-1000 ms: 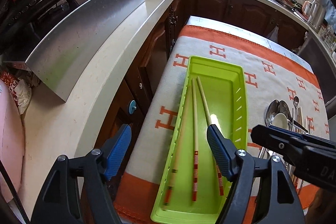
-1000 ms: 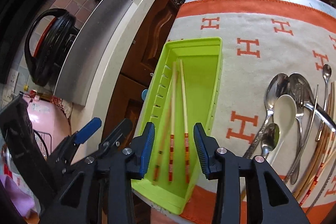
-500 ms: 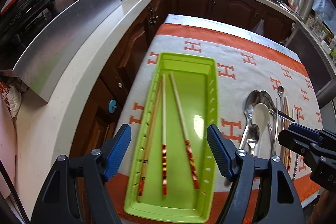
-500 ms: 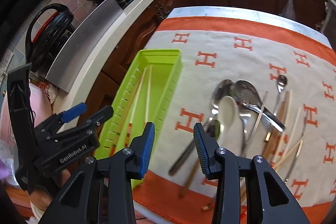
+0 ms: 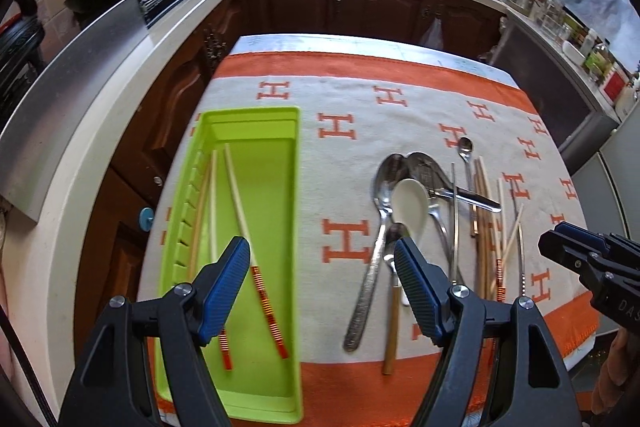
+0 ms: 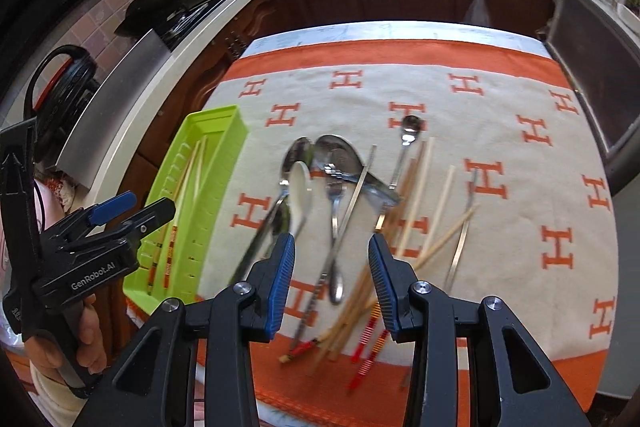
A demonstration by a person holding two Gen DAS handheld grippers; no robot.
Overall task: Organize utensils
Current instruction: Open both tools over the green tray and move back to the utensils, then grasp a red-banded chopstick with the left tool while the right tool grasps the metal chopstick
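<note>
A lime green tray lies at the table's left edge and holds three chopsticks with red-banded ends; it also shows in the right wrist view. A pile of metal spoons, a white spoon, a fork and several loose chopsticks lies on the cloth at the middle right. My left gripper is open and empty above the tray's near end. My right gripper is open and empty above the near ends of the pile.
The table carries a white and orange cloth with an H pattern. A kitchen counter with a steel panel runs along the left. Dark wooden cabinets stand behind the table. A sink and bottles sit at the back.
Both grippers have swung right, away from the tray. The right gripper went from over the tray to over the utensil pile. Both stay open and empty.
</note>
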